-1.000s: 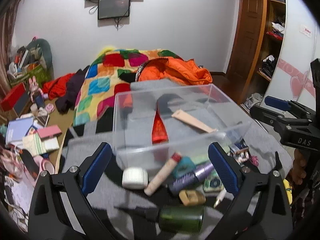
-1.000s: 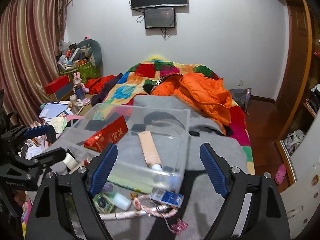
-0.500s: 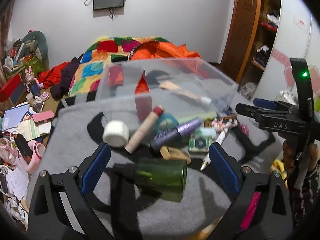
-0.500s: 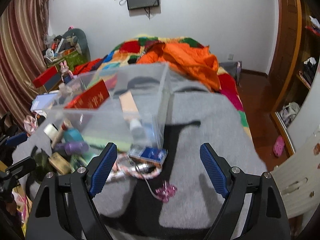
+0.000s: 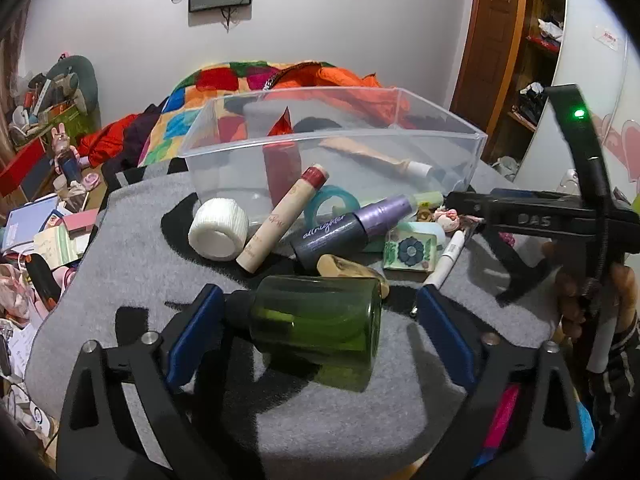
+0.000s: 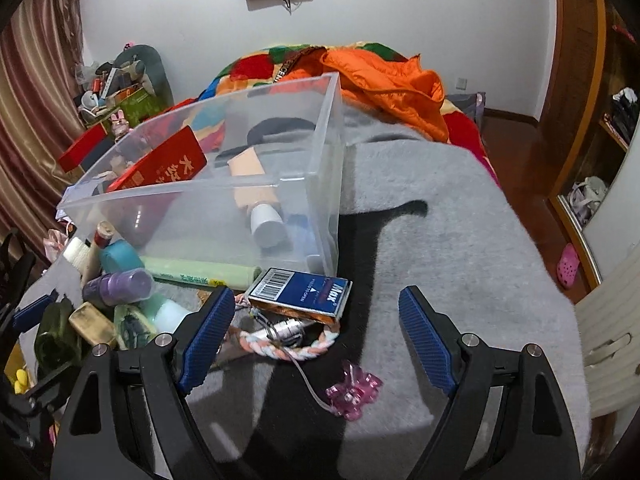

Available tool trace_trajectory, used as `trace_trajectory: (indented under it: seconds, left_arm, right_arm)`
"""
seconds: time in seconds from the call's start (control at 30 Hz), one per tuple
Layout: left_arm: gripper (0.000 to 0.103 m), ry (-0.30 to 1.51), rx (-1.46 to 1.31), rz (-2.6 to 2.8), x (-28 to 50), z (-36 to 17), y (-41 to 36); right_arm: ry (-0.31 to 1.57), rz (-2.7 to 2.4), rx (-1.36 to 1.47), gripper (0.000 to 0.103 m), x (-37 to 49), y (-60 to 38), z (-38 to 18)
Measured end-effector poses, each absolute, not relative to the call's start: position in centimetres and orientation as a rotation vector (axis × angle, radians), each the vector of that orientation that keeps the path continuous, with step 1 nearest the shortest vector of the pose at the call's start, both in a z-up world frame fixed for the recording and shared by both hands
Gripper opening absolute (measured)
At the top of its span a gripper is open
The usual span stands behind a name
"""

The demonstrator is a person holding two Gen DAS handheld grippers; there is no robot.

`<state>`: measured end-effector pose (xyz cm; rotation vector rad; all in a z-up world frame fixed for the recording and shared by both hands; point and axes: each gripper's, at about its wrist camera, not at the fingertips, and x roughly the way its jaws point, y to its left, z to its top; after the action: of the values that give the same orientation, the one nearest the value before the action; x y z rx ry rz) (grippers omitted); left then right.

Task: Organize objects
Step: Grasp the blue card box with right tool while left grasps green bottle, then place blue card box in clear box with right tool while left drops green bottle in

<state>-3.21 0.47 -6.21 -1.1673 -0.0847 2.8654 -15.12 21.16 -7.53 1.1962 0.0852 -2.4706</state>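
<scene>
One clear plastic bin [image 5: 332,136] stands on the grey blanket [image 5: 132,248], and everything else is placed from it. Inside the bin are two things that can be made out: one red box [image 6: 168,166] leaning against its left part and one beige tube with a white cap [image 6: 260,200] lying toward its right; a dark shape behind them is too blurred to name.

In front of the bin, from left to right in the left wrist view, lie one white tape roll [image 5: 219,229], one beige tube with a red cap [image 5: 284,216] propped against the bin's front wall, one teal tape ring [image 5: 334,204], one purple spray bottle [image 5: 352,226], one small tan block [image 5: 348,268], one flower-printed soap bar [image 5: 410,249] and one white pen [image 5: 446,258]. Nearer than these lies one green glass bottle [image 5: 320,320] on its side.

The left gripper [image 5: 316,332] has its jaws spread wide on either side of the green bottle, not touching it.

By the bin's front right corner, the right wrist view shows one blue card box [image 6: 298,294], one braided cord [image 6: 288,344] and one pink clip [image 6: 354,390]. The right gripper [image 6: 316,336] is spread open above the cord, holding nothing.
</scene>
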Motion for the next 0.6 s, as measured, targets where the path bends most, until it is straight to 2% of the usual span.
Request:
trace_trajectory:
  seconds: [0.07,0.13,0.3,0.6]
  left_arm:
    - [0.082,-0.069,-1.162,2.876,-3.1,-6.3,0.6]
    - [0.078,-0.070,-1.157,2.885,-3.0,-6.4,0.6]
    - [0.064,-0.084,-1.129,2.891,-2.4,-6.0,0.4]
    - [0.064,-0.106,-1.110,2.921,-1.5,-5.2,0.0]
  right_arm:
    - [0.093,-2.471,1.204,0.079,-15.2,20.9,-7.8]
    - [0.106,-2.467,1.207,0.074,-15.2,20.7,-8.0]
    - [0.086,-2.456,1.207,0.050,-15.3,20.8,-8.0]
    - [0.077,-2.458,1.153,0.049,-14.0,21.6,-6.9]
